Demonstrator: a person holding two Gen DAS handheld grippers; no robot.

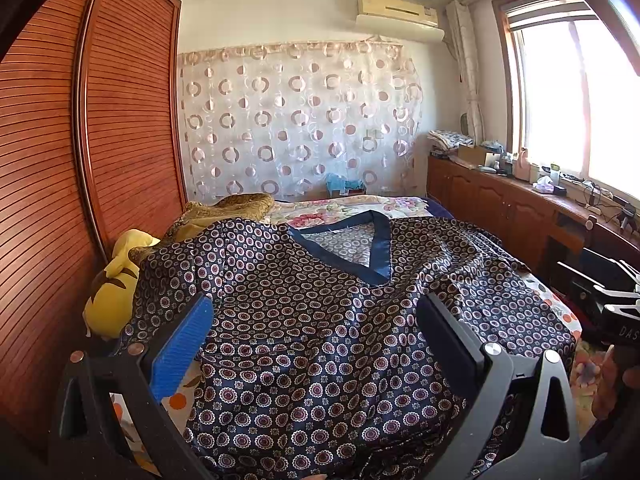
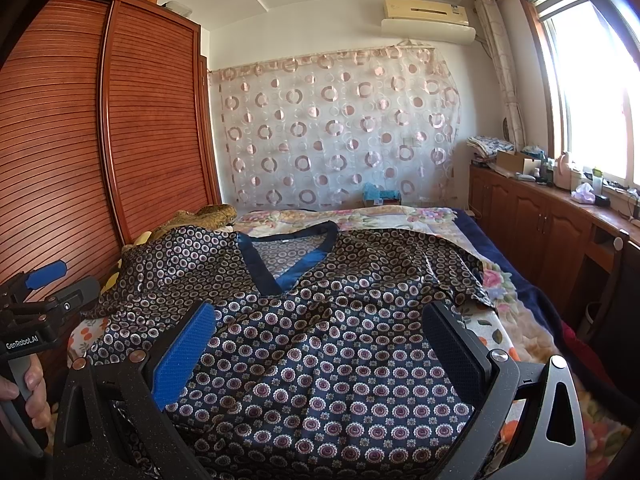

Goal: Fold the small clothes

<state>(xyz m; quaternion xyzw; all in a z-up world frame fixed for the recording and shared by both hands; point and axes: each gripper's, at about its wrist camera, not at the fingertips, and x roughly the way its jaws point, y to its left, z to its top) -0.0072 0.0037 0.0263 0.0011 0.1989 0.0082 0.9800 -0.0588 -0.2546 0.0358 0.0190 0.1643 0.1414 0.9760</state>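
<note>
A: Where's the garment?

B: Patterned top (image 1: 320,340) lies spread face-up on the bed (image 2: 500,320), V-neck collar (image 1: 362,248) toward the far end, hem nearest the cameras. One sleeve runs toward the wardrobe (image 1: 80,160) and sits against the yellow plush toy (image 1: 116,280); the other reaches the bed's window-side edge. No fold made yet, by the look of it.

A: Tongs?

B: Left tongs (image 1: 316,340) wide apart, nothing between the pads, poised over the lower body of the top. Right tongs (image 2: 320,344) likewise spread wide and empty. Can't tell whether either touches the cloth; both look just above it.

A: Risks?

B: Fabric looks satiny and slick, my guess. A shallow pinch could slip off, or catch only the top layer so front and back separate during the fold. It's already rippled mid-body, so creases would get folded in unless smoothed. The wardrobe-side sleeve could drag the plush along. The window-side sleeve is at the bed edge and could slide off if pulled that way.

A: Uneven lift?

B: Skewed fold, likely.
</note>
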